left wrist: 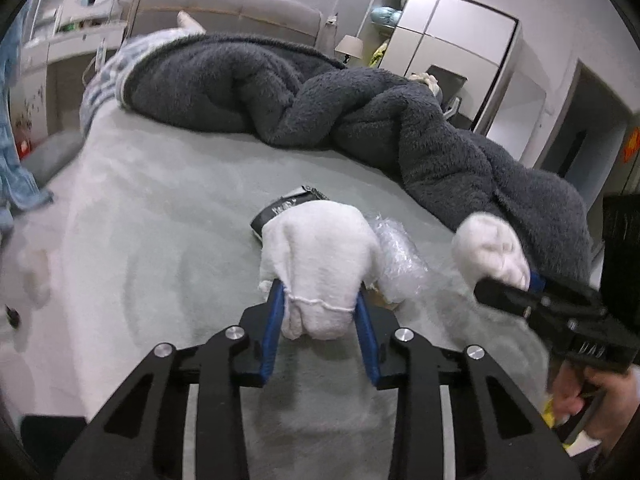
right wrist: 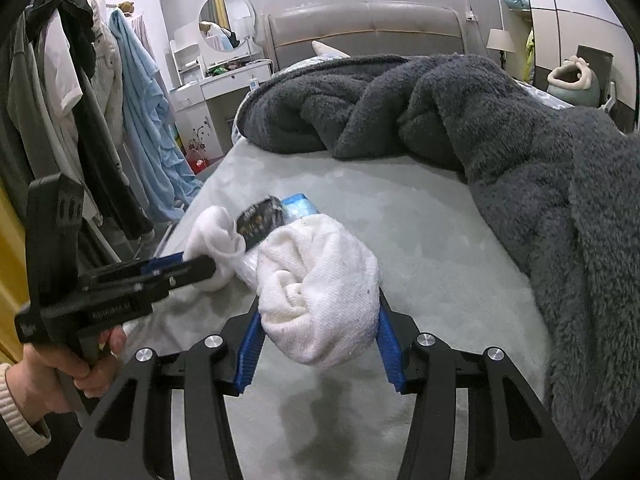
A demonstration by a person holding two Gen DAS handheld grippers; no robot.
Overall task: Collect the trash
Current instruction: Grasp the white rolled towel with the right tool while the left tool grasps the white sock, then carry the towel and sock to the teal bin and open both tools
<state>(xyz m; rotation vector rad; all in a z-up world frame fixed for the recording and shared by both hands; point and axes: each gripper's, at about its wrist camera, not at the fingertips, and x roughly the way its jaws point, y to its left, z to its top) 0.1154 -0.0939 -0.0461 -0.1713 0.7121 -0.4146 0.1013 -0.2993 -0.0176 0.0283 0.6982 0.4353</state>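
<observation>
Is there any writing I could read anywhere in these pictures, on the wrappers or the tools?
None can be read.
Dark wrapper: pale print, too blurred.
Left tool: embossed line on its black body, too small and blurred.
Right tool: pale marks on its body, unreadable.
Orange sign on the door: blurred.

Grey fleece blanket (right wrist: 520, 152) heaped on bed (right wrist: 400, 208), clothes rack (right wrist: 80, 100) left, round mirror (right wrist: 226, 22) behind
</observation>
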